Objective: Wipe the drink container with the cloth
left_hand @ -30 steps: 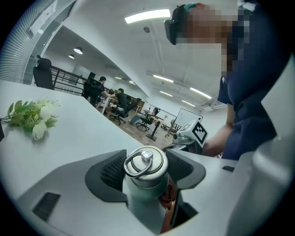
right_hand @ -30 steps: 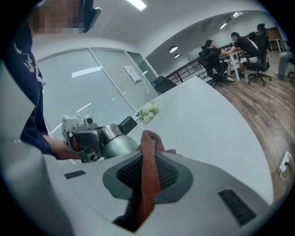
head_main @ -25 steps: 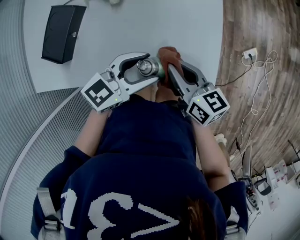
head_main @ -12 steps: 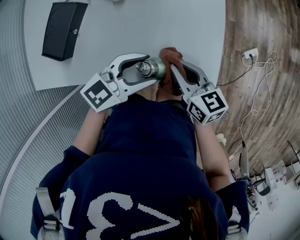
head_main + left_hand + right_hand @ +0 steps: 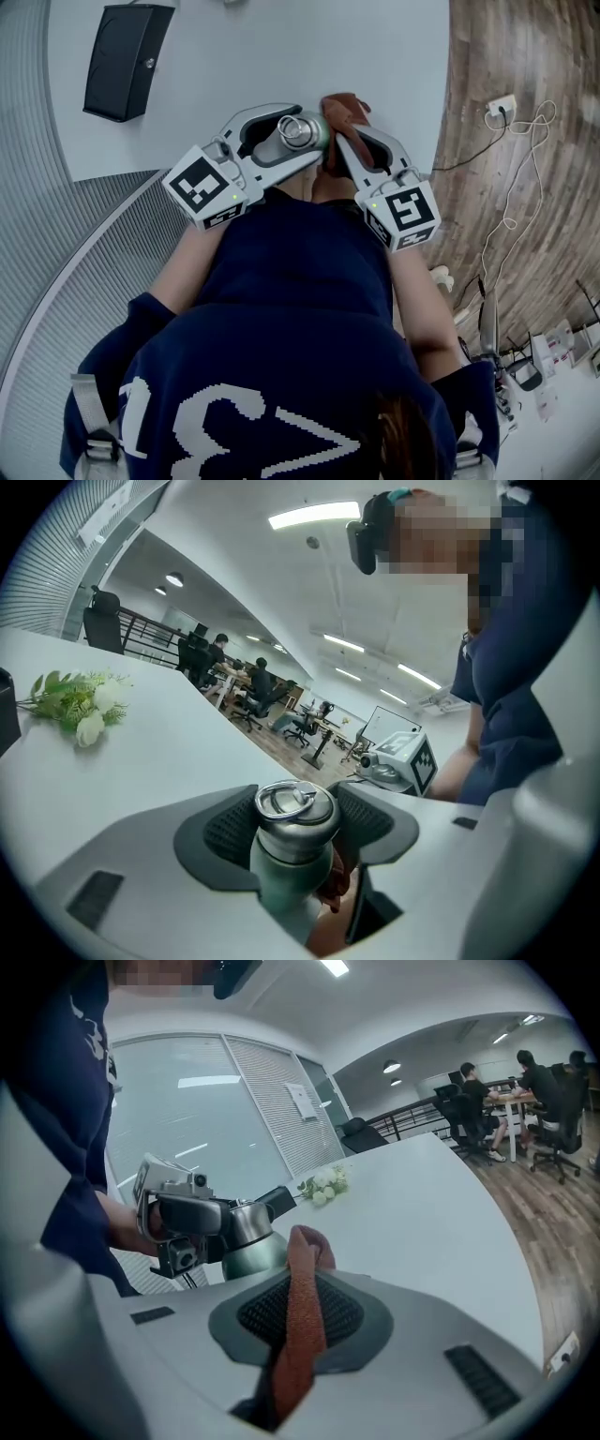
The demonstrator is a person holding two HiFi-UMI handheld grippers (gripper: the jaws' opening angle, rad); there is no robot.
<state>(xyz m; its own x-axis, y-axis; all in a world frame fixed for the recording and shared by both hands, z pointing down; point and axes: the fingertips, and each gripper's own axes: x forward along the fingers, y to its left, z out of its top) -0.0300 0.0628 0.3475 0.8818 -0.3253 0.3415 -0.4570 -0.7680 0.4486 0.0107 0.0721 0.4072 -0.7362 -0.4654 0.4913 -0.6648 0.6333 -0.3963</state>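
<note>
So, looks mid-wipe: left gripper (image 5: 305, 134) clamps the drink container (image 5: 293, 827), right gripper (image 5: 349, 141) pinches the cloth (image 5: 305, 1316) just beside it; next, probably rub its side.

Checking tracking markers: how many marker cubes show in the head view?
2. One marker cube is on the left gripper, lower left of the bottle; the other is on the right gripper, lower right. None looks hidden.

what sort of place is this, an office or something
Most likely an open-plan office: people sit at desks in the background among wheeled office chairs, long strip lights run along the ceiling, and slatted blinds cover a glass wall behind the white table.
</note>
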